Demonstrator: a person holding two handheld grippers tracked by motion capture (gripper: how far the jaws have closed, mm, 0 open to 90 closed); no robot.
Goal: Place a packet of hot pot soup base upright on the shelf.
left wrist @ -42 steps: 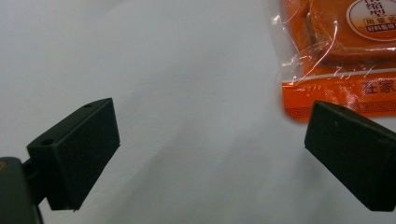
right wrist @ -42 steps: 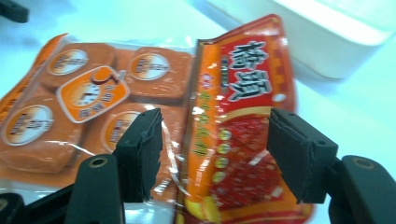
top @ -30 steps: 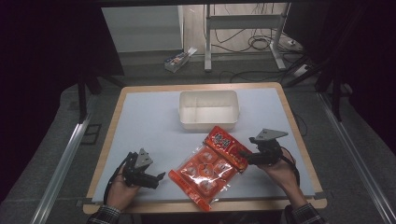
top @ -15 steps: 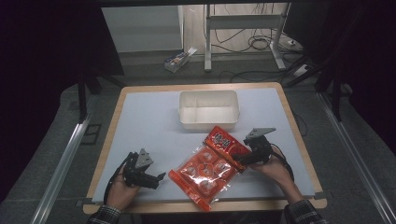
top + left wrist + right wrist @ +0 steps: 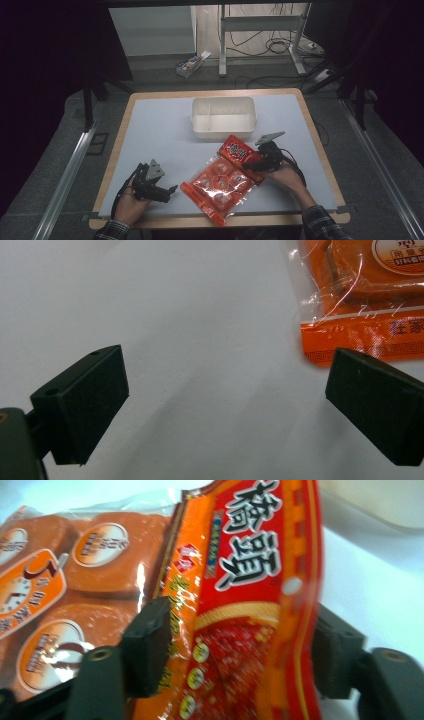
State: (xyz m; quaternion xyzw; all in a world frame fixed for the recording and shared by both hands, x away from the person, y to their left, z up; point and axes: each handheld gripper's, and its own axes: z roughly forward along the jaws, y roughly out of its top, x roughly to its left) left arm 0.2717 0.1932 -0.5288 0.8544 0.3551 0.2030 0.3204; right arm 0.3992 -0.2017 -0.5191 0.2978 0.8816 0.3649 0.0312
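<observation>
An orange and red snack bag (image 5: 220,182) with several round cakes inside lies slantwise on the table's near middle. My right gripper (image 5: 252,164) sits at its red printed header. In the right gripper view (image 5: 240,645) the header (image 5: 250,580) stands between the two pads, bowed up a little. The jaws have just been closing around it, and a firm pinch does not show. My left gripper (image 5: 170,192) rests on the table left of the bag, open and holding nothing. Its view (image 5: 225,405) has bare table between the pads and the bag's corner (image 5: 360,285) at top right.
A white rectangular bin (image 5: 224,117) stands behind the bag toward the table's far side, and its rim (image 5: 380,500) lies just beyond the header. The pale table top (image 5: 160,130) has a wooden border. Beyond it are a floor with cables and a metal stand.
My right hand has moved left and down from beside the bag onto its red header, which now lies between the jaws. The left hand and the bag have stayed put.
</observation>
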